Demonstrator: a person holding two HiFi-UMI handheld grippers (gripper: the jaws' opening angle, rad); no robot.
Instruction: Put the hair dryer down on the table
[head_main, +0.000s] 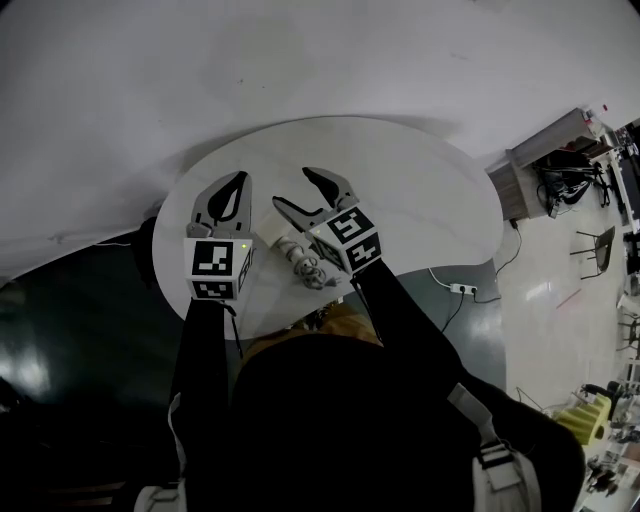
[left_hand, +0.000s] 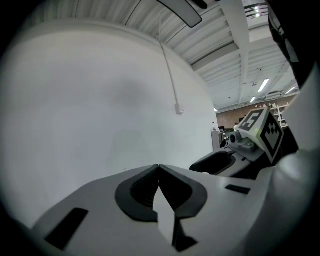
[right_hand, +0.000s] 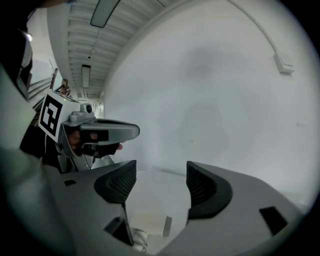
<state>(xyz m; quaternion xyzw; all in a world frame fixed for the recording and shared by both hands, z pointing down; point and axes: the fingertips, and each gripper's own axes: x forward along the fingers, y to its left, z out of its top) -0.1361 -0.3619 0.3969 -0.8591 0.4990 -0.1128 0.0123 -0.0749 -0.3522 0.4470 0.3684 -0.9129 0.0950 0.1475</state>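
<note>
Hair dryer (head_main: 279, 238) half-hidden behind right gripper (head_main: 303, 192)

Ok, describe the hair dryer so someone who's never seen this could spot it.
Find the round white table; over its near edge hover the left tool and the right tool. The hair dryer is the small cream body between them, the only thing there with a coiled cord.

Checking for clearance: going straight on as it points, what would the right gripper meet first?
Probably nothing nearby: the right gripper, jaws open, points over the table toward the white wall; depth is unclear.
</note>
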